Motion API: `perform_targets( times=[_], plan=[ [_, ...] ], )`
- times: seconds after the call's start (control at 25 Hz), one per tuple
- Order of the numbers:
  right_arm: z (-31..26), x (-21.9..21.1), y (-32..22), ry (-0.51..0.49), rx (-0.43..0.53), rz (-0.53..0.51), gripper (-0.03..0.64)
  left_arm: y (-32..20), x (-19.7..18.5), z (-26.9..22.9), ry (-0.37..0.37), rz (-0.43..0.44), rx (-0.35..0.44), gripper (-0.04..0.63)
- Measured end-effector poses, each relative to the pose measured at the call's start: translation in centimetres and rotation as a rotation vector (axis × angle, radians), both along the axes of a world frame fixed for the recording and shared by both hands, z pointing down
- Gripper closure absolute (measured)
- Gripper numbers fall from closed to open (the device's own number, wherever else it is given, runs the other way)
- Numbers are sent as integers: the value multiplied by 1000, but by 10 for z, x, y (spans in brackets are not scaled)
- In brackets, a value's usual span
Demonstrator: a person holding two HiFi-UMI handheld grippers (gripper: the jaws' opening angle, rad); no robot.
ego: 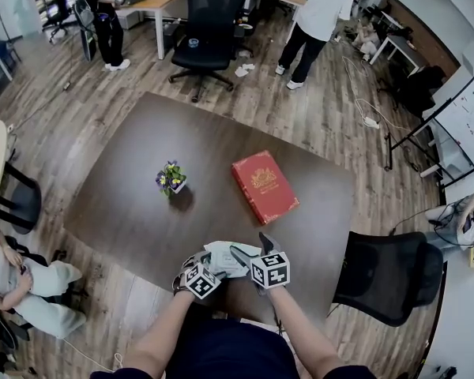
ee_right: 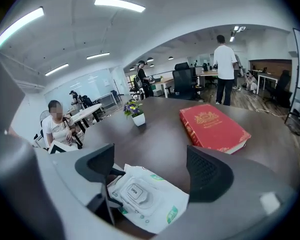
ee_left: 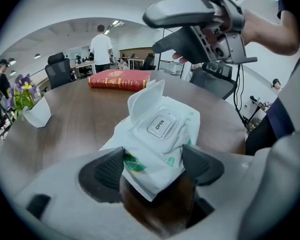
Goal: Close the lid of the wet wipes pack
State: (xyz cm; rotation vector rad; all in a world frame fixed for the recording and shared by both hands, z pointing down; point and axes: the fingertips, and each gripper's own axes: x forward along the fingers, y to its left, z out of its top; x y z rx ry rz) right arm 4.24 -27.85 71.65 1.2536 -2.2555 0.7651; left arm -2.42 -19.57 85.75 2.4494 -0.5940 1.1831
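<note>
**A:** So, first entry?

**B:** One white soft-plastic wet wipes pack [ee_left: 162,144]. It lies at the near edge of the dark brown wooden surface [ego: 118,196], just in front of the person. The rigid white lid [ee_left: 160,125], printed OPEN, lies flat on the pack's top. A white flap [ee_left: 146,98] stands up just behind it, seen from the left gripper view.

**A:** Tongs?

**B:** Left tongs [ee_left: 152,166]: closed on the pack's near end, with a dark ribbed pad [ee_left: 107,170] against each side. Right tongs [ee_right: 155,171]: jaws wide apart, gripping nothing, hovering above the pack, which shows below and between them.

**A:** Other items?

**B:** One red hardback book [ego: 265,186] with gold ornament, lying flat beyond the pack. One small white pot of purple and yellow flowers [ego: 171,178], left of the book and apart from it. One black office chair [ego: 383,275] at the surface's right corner.
</note>
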Motion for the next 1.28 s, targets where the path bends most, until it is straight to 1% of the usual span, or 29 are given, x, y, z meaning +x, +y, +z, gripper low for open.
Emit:
perform_targets(
  times=[0.24, 0.44, 0.64, 1.0, 1.28],
  plan=[
    [33, 7, -12, 34, -85, 52, 165, 1, -2, 0, 7, -14, -2, 232],
    [58, 16, -8, 86, -144, 72, 170, 1, -1, 1, 7, -13, 0, 232],
    [75, 16, 7, 76, -229, 70, 170, 1, 0, 2, 9, -14, 2, 232],
    [89, 17, 21, 104, -257, 53, 169, 0, 0, 3, 6, -12, -2, 232],
    [100, 13, 37, 136, -285, 12, 160, 1, 0, 2, 2, -10, -12, 232]
  ],
)
